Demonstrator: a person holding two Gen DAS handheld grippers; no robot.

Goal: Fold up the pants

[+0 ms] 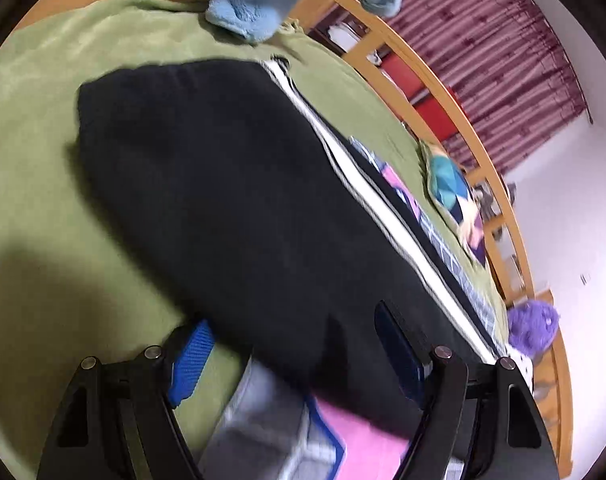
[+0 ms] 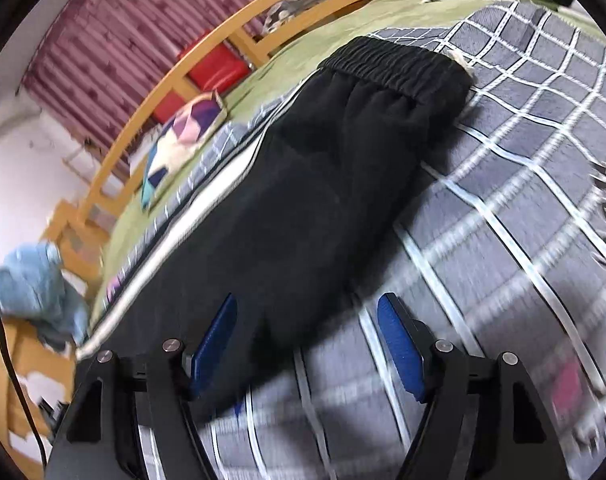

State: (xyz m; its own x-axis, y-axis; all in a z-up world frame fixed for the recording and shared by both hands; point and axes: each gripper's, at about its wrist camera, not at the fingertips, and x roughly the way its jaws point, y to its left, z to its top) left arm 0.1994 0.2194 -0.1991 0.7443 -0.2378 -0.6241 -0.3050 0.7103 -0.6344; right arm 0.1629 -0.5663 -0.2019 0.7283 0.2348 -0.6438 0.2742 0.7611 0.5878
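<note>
Black pants (image 1: 231, 184) with white side stripes lie flat along the bed, folded lengthwise leg on leg. In the right wrist view the pants (image 2: 303, 200) run away from me to the elastic waistband (image 2: 395, 68) at the far end. My left gripper (image 1: 299, 360) is open, its blue pads either side of the pants' near edge, holding nothing. My right gripper (image 2: 311, 344) is open just above the pants' near edge, its left pad (image 2: 215, 344) over the black cloth and its right pad (image 2: 399, 352) over the blanket.
The pants lie on a green bedsheet (image 1: 43, 128) and a grey checked blanket (image 2: 523, 200). A light blue garment (image 1: 263, 0) lies at the bed's foot. A colourful cushion (image 2: 183, 140) and a wooden bed rail (image 2: 143, 100) are on the far side. A purple plush (image 1: 533, 324) sits near the head.
</note>
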